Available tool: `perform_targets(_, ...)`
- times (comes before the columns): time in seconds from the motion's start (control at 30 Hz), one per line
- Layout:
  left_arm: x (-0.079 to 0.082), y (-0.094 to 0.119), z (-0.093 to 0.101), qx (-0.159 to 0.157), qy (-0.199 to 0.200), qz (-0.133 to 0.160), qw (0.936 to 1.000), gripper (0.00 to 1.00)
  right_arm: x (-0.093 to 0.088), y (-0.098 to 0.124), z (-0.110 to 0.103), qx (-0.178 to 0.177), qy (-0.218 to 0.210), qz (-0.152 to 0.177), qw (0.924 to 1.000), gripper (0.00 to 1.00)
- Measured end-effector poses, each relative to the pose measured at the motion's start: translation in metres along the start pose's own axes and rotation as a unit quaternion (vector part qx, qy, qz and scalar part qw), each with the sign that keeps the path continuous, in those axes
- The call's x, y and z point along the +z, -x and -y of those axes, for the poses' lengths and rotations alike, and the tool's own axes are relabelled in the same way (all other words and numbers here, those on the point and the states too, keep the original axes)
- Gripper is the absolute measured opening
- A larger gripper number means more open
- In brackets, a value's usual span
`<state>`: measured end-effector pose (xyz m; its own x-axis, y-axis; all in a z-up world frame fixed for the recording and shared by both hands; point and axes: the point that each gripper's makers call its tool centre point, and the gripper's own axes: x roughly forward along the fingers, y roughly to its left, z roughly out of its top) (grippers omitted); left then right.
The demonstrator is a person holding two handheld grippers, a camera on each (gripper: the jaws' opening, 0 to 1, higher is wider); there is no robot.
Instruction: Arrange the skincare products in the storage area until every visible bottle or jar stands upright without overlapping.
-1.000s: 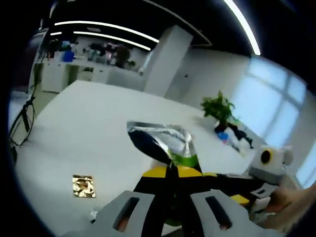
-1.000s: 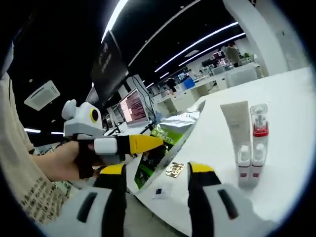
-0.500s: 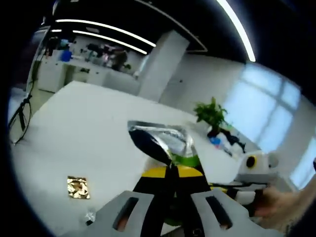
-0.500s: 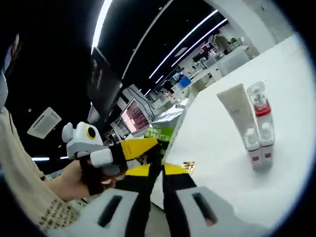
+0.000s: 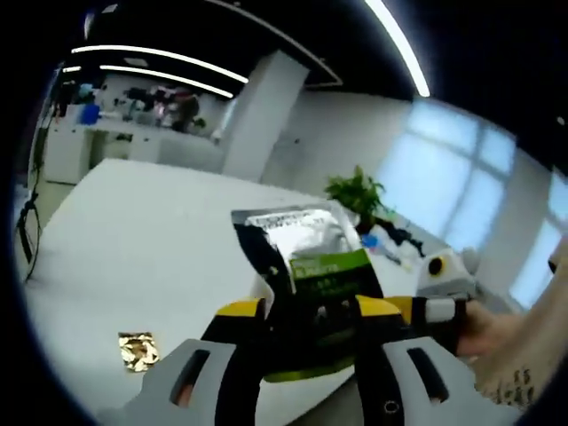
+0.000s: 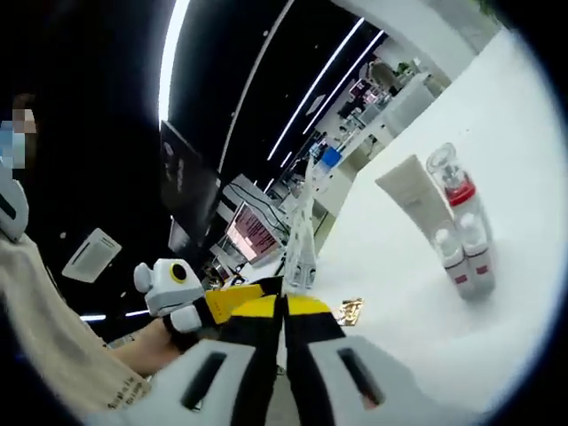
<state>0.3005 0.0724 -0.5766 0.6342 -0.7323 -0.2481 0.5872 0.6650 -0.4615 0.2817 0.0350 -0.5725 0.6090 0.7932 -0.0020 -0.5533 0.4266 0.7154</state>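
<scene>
Right gripper [image 6: 284, 306] is pinching the foil pouch [image 5: 306, 266] with jaws closed while left gripper [image 5: 311, 315] is sitting open around it, pouch upright mid-frame, bottles [image 6: 461, 240] standing center-right on the table [image 6: 417, 293].

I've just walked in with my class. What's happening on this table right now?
A person is working with two hand-held grippers over a white table. The right claw is shut on the edge of a silver foil pouch with a green label, holding it up off the table. The left claw is open, its jaws either side of the pouch. A white tube and a clear bottle with a red collar stand upright together on the table, and a small gold foil sachet lies flat.
</scene>
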Motion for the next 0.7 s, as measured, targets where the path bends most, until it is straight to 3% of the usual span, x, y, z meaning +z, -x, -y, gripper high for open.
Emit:
perform_targets(0.1, -0.001, 0.001, -0.001, -0.027, 0.033, 0.003, 0.9991, 0.53, 0.001, -0.002, -0.01, 0.025, 0.0, -0.005, 0.9997, 0.01)
perform_targets(0.23, -0.002, 0.005, 0.007, -0.094, 0.079, -0.003, 0.9925, 0.67, 0.009, 0.0, -0.033, 0.09, -0.023, 0.0, 0.9957, 0.01)
perform_targets(0.33, 0.001, 0.011, 0.016, -0.155, 0.121, 0.001, 0.9804, 0.67, 0.012, 0.001, -0.04, 0.114, -0.023, -0.009, 0.9932, 0.01)
perform_targets(0.37, 0.007, 0.014, 0.02, -0.181, 0.148, 0.016, 0.972, 0.66, 0.012, 0.001, -0.04, 0.116, -0.022, -0.013, 0.993, 0.01)
perform_targets(0.4, 0.009, 0.018, 0.024, -0.2, 0.165, 0.015, 0.9657, 0.63, 0.011, 0.0, -0.04, 0.116, -0.021, -0.016, 0.9929, 0.01)
perform_targets(0.5, 0.01, 0.023, 0.028, -0.225, 0.163, 0.022, 0.9604, 0.41, 0.011, -0.002, -0.037, 0.117, -0.033, -0.014, 0.9925, 0.01)
perform_targets(0.57, 0.008, 0.021, 0.021, -0.215, 0.173, 0.027, 0.9609, 0.31, 0.013, -0.003, -0.034, 0.12, -0.055, -0.004, 0.9912, 0.01)
perform_targets(0.7, 0.005, 0.021, 0.005, -0.191, 0.205, 0.042, 0.959, 0.13, 0.004, -0.007, -0.018, 0.084, -0.055, -0.013, 0.9948, 0.01)
